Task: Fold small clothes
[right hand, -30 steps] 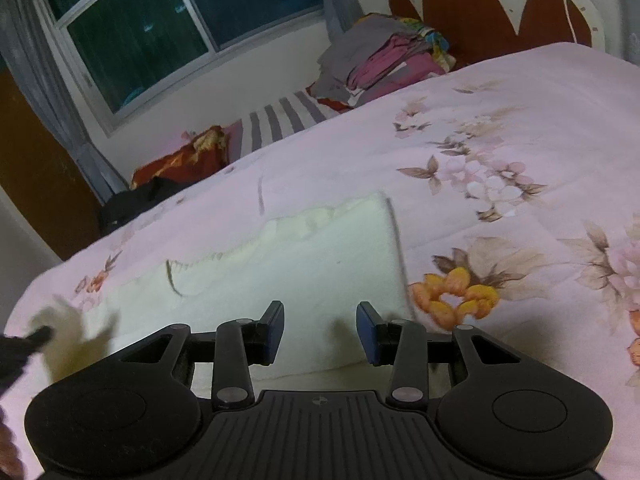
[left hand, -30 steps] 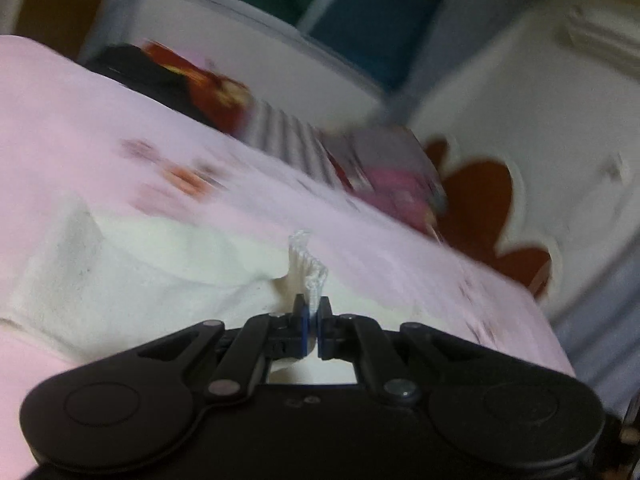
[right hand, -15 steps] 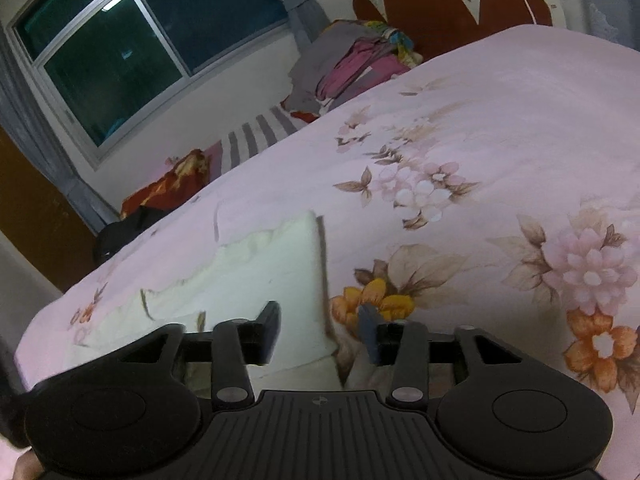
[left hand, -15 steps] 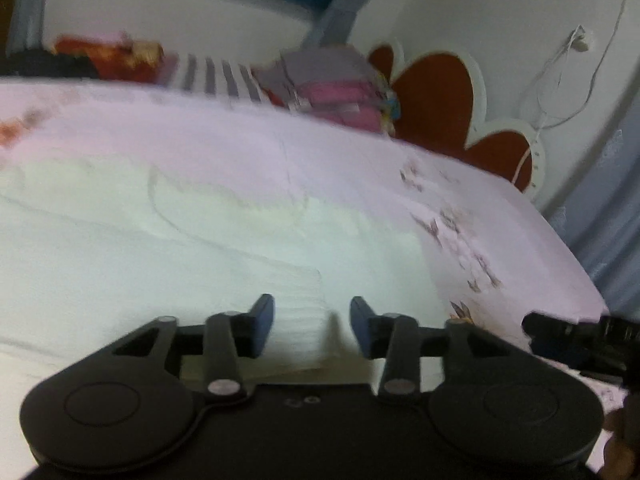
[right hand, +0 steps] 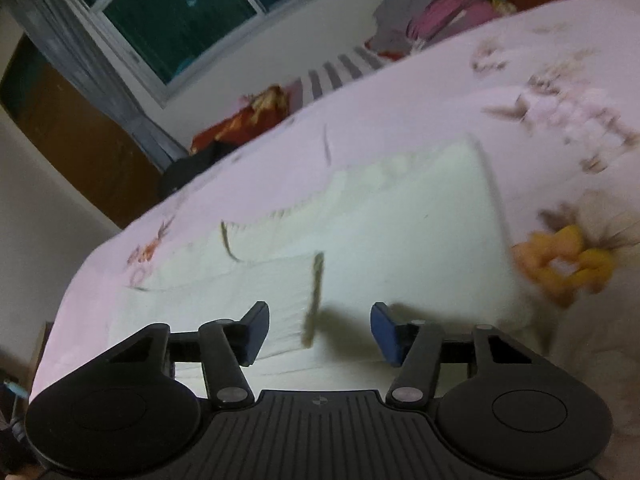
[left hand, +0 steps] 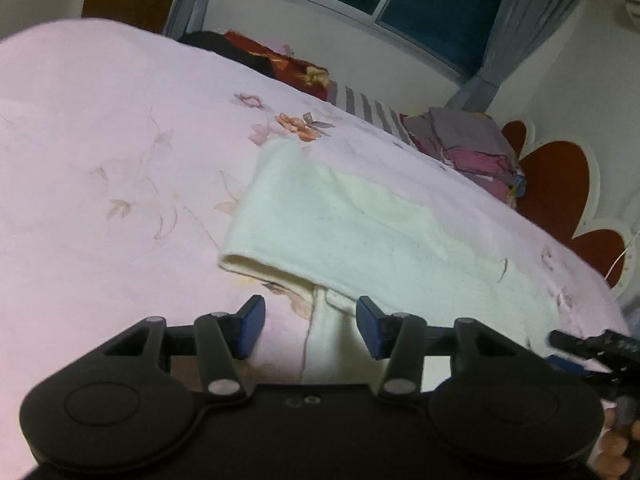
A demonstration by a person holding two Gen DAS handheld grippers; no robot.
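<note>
A cream cloth (left hand: 360,232) lies folded in a long band on the pink flowered bedspread (left hand: 100,160). My left gripper (left hand: 310,328) hovers open just short of the cloth's near left corner, with a strip of the cloth below the gap and nothing pressed by the pads. My right gripper (right hand: 320,332) stands open low over the same cloth (right hand: 400,232). Its jaws are closing, with a raised fold edge (right hand: 316,292) between them that the pads do not touch. The right gripper's tip (left hand: 588,344) also shows at the left wrist view's right edge.
A pile of folded clothes (left hand: 472,148) sits by the red heart-shaped headboard (left hand: 560,188). A striped pillow (left hand: 368,112) and a red cushion (left hand: 288,68) lie along the far side under the window (left hand: 400,4). Bare bedspread spreads left of the cloth.
The left gripper let go of the cloth corner, opened, and swung to the cloth's left end. The right gripper went off to the cloth's right edge and came back over its middle, jaws wider.
</note>
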